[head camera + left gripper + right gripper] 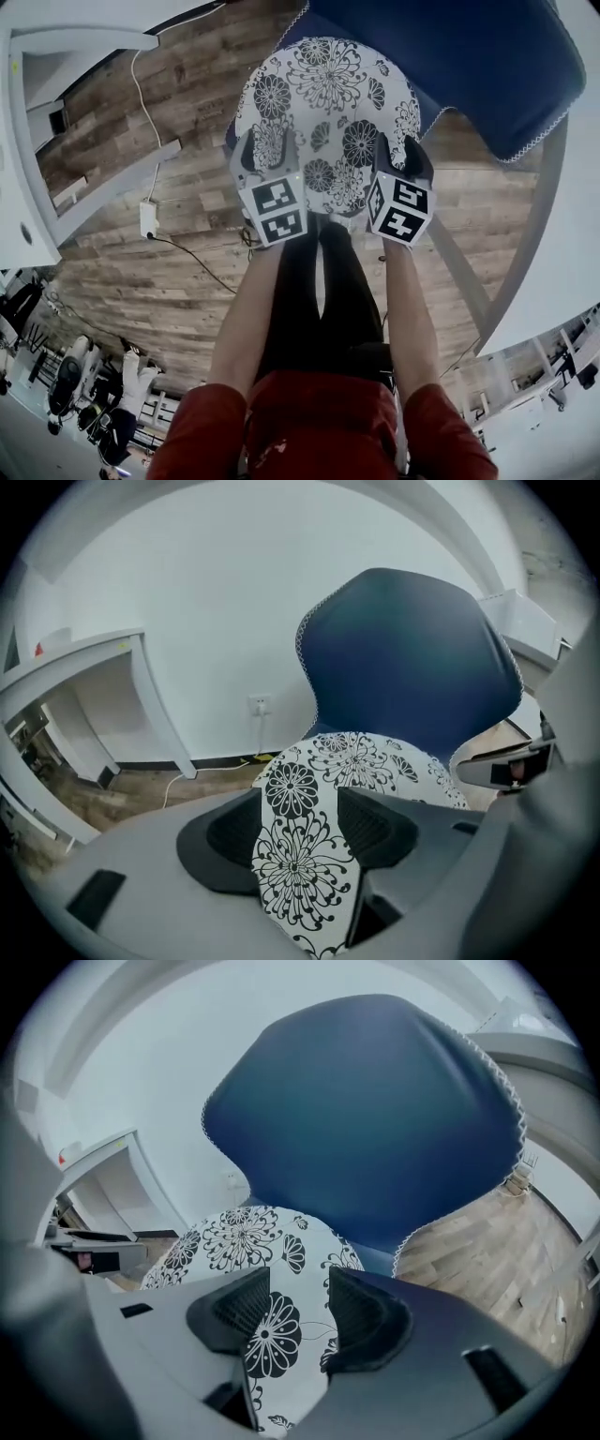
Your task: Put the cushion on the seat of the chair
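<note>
A round white cushion (325, 117) with black flower print lies over the seat of the blue chair (487, 56). My left gripper (265, 159) is shut on the cushion's near left edge, my right gripper (392, 161) on its near right edge. In the left gripper view the cushion (309, 855) is pinched between the black pads (230, 832), with the chair back (412, 658) behind. The right gripper view shows the cushion (272, 1335) between the pads (361, 1312) in front of the chair back (375, 1110). The seat itself is almost wholly covered.
A white table leg and frame (89, 183) stand at the left over the wood floor (159, 281). A white power strip with cable (147, 217) lies on the floor. A white desk edge (553, 253) curves along the right. A wall socket (260, 705) shows behind.
</note>
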